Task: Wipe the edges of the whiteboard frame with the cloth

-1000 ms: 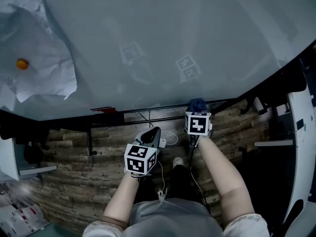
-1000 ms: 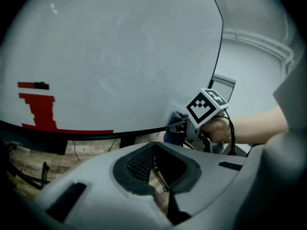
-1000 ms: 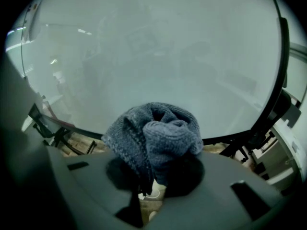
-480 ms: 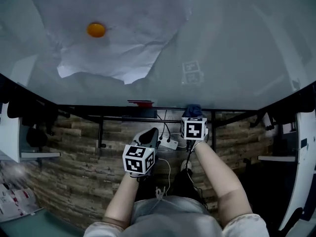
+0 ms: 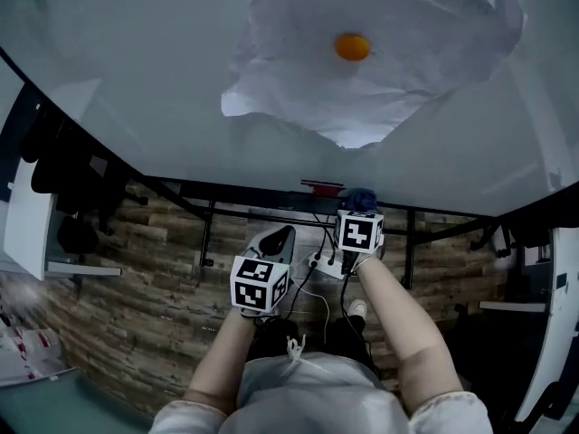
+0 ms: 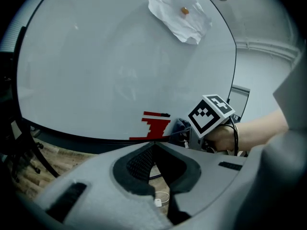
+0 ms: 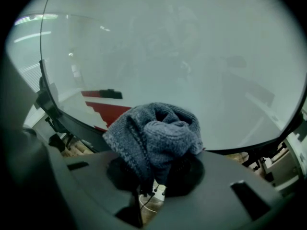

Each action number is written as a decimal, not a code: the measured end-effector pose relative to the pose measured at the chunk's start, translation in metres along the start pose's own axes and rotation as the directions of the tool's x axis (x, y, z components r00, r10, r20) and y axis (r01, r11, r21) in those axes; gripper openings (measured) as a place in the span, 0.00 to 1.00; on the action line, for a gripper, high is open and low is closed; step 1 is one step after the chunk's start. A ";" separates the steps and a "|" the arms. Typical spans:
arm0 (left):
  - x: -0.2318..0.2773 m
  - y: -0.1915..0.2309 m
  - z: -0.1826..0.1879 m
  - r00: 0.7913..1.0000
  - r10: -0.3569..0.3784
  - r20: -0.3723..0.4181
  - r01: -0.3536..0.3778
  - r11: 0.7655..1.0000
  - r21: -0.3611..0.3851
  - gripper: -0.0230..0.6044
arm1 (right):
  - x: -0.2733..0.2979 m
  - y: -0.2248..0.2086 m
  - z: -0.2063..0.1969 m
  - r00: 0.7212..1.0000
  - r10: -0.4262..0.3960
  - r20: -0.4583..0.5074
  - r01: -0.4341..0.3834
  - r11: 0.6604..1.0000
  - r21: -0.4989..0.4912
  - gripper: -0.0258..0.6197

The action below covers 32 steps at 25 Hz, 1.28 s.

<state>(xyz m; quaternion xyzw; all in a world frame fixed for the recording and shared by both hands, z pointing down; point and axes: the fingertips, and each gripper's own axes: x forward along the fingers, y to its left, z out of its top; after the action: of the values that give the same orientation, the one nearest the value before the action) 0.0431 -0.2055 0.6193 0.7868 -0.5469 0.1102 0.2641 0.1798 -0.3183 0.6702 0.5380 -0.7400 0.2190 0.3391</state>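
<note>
Head view: the crumpled white paper sheet (image 5: 407, 70) with its round orange magnet (image 5: 352, 47) has slid from the far left of my view to upper right within a second. The red stepped mark (image 5: 322, 186), well left of my right gripper (image 5: 359, 211) a second ago, now sits just beside it. I read that as me travelling left along the black lower frame edge (image 5: 253, 191) of the big pale whiteboard (image 5: 163, 107), so the bottom stretch is being covered and the part further left is still to do. The bunched blue-grey knitted cloth (image 5: 360, 196) lies right at that edge. My right forearm reaches forward to the board; my left is bent and held back over the wood-plank floor (image 5: 136, 269), with the left gripper (image 5: 277, 240) short of the frame. Left gripper view: the jaws meet at the tip and carry nothing, with the floor showing below them. Right gripper view: the jaws are clamped on the cloth, which bulges out toward the frame in front of the red mark. Contact looks likely, but I cannot confirm it.
</note>
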 end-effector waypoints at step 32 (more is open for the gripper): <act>-0.131 0.181 -0.022 0.985 0.170 0.034 -0.165 0.980 -0.109 0.07 | 0.038 0.227 0.034 0.991 0.119 -0.068 -0.130 0.972 -0.197 0.16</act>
<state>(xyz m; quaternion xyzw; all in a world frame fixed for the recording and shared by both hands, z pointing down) -0.1700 -0.1364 0.6308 0.7251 -0.6218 0.0860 0.2832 -0.0509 -0.2928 0.6844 0.4471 -0.7810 0.1790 0.3976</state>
